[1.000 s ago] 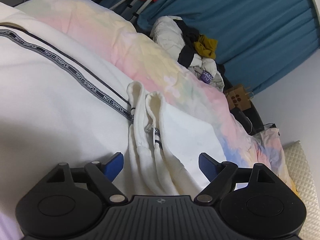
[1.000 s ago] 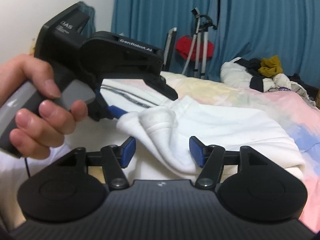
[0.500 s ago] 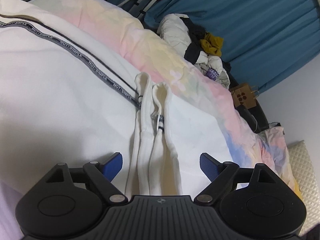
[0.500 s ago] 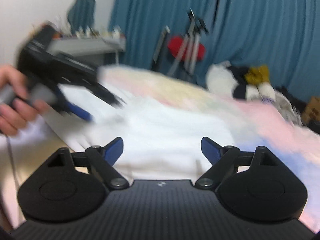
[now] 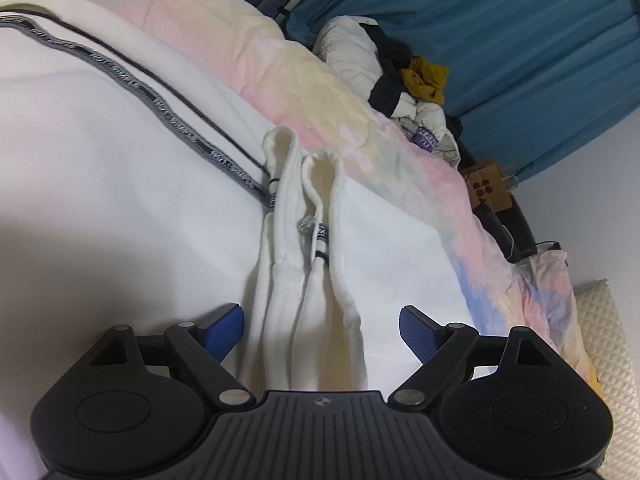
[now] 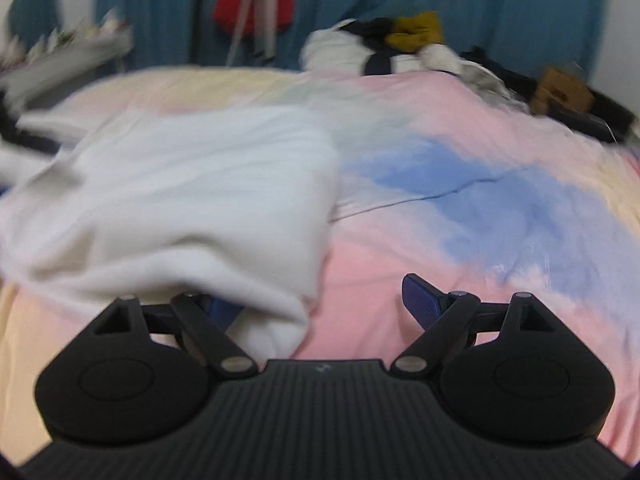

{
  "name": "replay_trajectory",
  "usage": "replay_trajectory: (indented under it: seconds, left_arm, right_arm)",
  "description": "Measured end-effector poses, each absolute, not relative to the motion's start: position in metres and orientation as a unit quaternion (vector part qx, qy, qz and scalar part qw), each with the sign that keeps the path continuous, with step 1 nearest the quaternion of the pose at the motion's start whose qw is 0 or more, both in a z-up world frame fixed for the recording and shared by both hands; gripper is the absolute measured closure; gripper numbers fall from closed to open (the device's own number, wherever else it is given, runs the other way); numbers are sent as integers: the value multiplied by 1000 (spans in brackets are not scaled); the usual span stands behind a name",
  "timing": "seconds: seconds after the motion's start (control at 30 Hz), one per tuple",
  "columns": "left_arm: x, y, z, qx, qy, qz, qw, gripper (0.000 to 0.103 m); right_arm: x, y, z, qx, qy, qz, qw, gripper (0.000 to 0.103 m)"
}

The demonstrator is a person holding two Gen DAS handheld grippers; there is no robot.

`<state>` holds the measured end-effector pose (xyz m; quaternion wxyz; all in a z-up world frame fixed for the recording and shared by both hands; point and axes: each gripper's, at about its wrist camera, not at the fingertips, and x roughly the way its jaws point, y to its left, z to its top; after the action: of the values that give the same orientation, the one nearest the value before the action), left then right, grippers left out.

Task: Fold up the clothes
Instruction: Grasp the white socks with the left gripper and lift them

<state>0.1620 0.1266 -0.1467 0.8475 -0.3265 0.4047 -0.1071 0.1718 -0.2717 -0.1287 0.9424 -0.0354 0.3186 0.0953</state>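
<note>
A white garment (image 5: 120, 180) with a grey lettered stripe (image 5: 176, 120) lies spread on a pastel bedspread (image 5: 300, 72). Two bunched white ridges (image 5: 304, 208) of it run toward my left gripper (image 5: 320, 320). Its jaws are closing with those ridges between them, and the blue pads stand clear of the cloth on both sides. In the blurred right wrist view the garment (image 6: 180, 192) fills the left half. My right gripper (image 6: 320, 304) is open at the garment's near right corner. The corner drapes over its left finger, while the right finger hangs above bare bedspread (image 6: 460, 200).
A pile of mixed clothes (image 5: 400, 68) (image 6: 396, 40) sits at the bed's far end before a blue curtain (image 5: 520, 20). A brown paper bag (image 5: 488, 192) and dark items stand beside the bed. A red item on a stand (image 6: 248, 12) is behind.
The right gripper let its jaws widen off the white fold and swung right; the hand with the left gripper has left its view. The left view shifted only slightly, its jaws a little narrower.
</note>
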Motion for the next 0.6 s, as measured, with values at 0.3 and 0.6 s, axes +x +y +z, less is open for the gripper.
replay_trajectory:
  seconds: [0.3,0.6]
  left_arm:
    - [165,109,-145,-261,402,-93,872,69]
    - [144,127,-116,-290,352,-103,884,83]
  right_arm:
    - [174,-267,-131,-26,280,87,956,17]
    - [173,-273,-136,-36,274,71,958,17]
